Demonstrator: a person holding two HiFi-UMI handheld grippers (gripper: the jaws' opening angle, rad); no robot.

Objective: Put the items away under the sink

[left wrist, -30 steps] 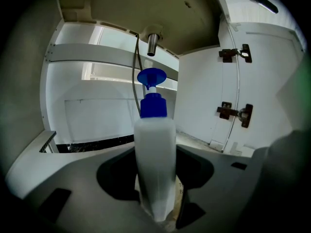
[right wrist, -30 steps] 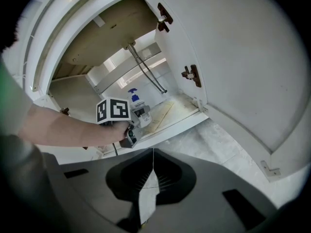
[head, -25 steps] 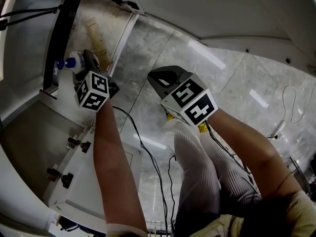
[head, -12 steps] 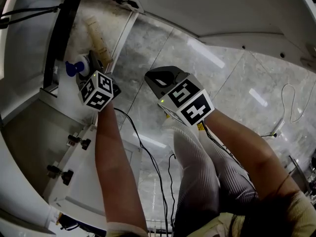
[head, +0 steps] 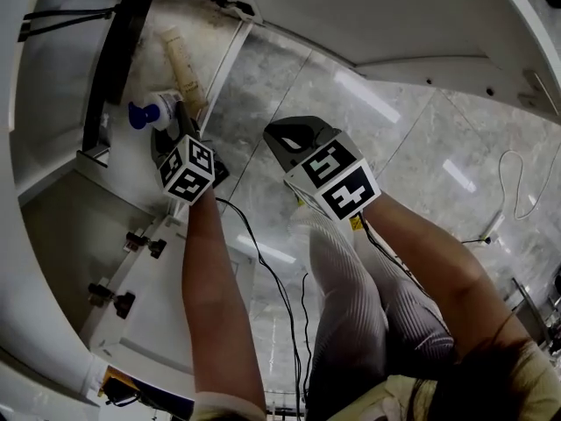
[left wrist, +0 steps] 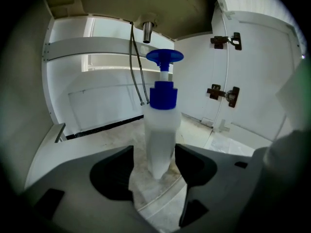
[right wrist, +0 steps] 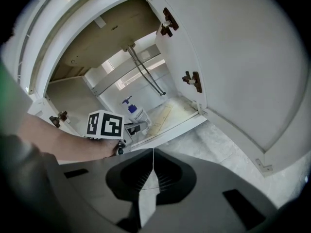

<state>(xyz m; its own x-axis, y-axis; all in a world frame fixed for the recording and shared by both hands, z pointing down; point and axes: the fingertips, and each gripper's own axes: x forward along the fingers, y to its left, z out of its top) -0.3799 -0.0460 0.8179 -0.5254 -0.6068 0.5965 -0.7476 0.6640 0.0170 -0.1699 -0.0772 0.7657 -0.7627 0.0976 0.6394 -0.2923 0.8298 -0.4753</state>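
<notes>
A white pump bottle point(left wrist: 163, 125) with a blue pump head stands upright between the jaws of my left gripper point(left wrist: 154, 161), which is shut on its lower body. It is just inside the open cabinet under the sink, low over the stained cabinet floor point(left wrist: 116, 140). The head view shows the bottle point(head: 149, 112) ahead of the left gripper point(head: 168, 128) at the cabinet's opening. My right gripper point(right wrist: 153, 152) is shut with nothing in it, held back over the marble floor point(right wrist: 218, 144). From there I see the bottle point(right wrist: 136, 111) and the left gripper point(right wrist: 133, 128).
Two flexible hoses point(left wrist: 138, 67) and a metal drain pipe point(left wrist: 147, 30) hang at the cabinet's back. The open cabinet door point(left wrist: 257, 72) with two hinges point(left wrist: 225, 40) stands to the right. A cable point(head: 263, 279) trails over the marble floor. A person's legs point(head: 377, 296) are below.
My left gripper has carried the pump bottle further in over the cabinet floor. The right gripper has stayed about where it was, still shut.
</notes>
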